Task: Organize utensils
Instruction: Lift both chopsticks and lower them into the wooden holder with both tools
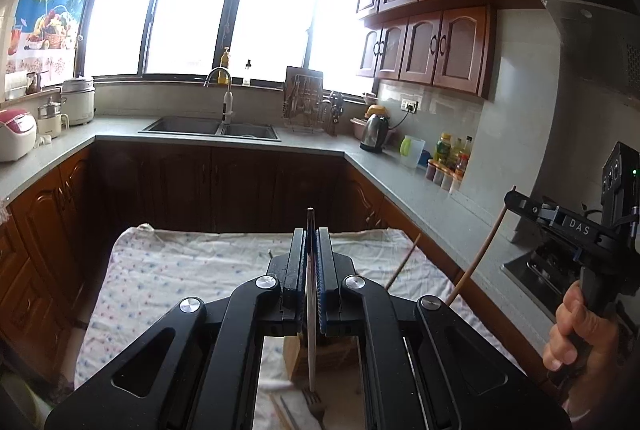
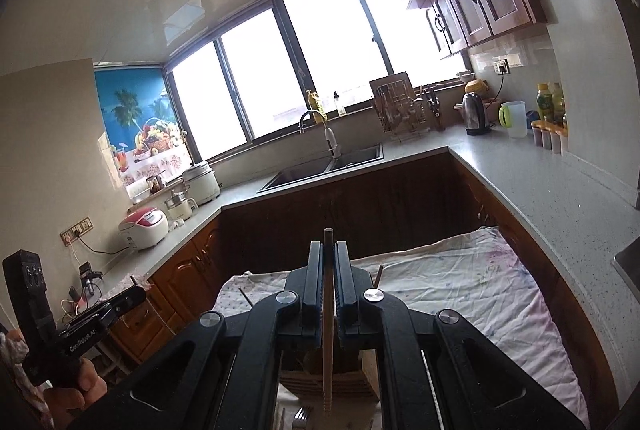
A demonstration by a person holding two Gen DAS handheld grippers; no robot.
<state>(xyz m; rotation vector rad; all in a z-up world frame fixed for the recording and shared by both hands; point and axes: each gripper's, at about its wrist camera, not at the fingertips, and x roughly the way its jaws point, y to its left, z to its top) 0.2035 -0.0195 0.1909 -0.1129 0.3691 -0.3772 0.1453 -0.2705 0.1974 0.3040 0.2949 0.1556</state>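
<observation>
Left claw: the left claw [image 1: 311, 250] is pressed together on a fork [image 1: 310, 310] — a thin metal strip clamped edge-on between the pads.
Fork axis: it runs up and down the centre of the left wrist view, handle end poking above the fingertips, tines at the lower centre of the frame.
Right claw: the right claw [image 2: 329, 262] pinches a wooden chopstick [image 2: 328, 310].
Chopstick axis: near vertical in the right wrist view, dark tip just above the fingers, pale shaft running down to the lower centre.
Below the claws: a wooden utensil block [image 2: 328, 378] sits under both claws on the cloth-covered tabletop [image 1: 180, 270]; more utensils lie at the bottom edge, blurred.
Right hand: a hand [image 1: 576, 326] grips the right tool's handle at the right edge of the left wrist view.
Open room: the cloth's far half is largely bare — its far edge lies in front of the dark wooden cabinets [image 1: 216, 186], with grey counter [image 1: 400, 182] along the right side.
</observation>
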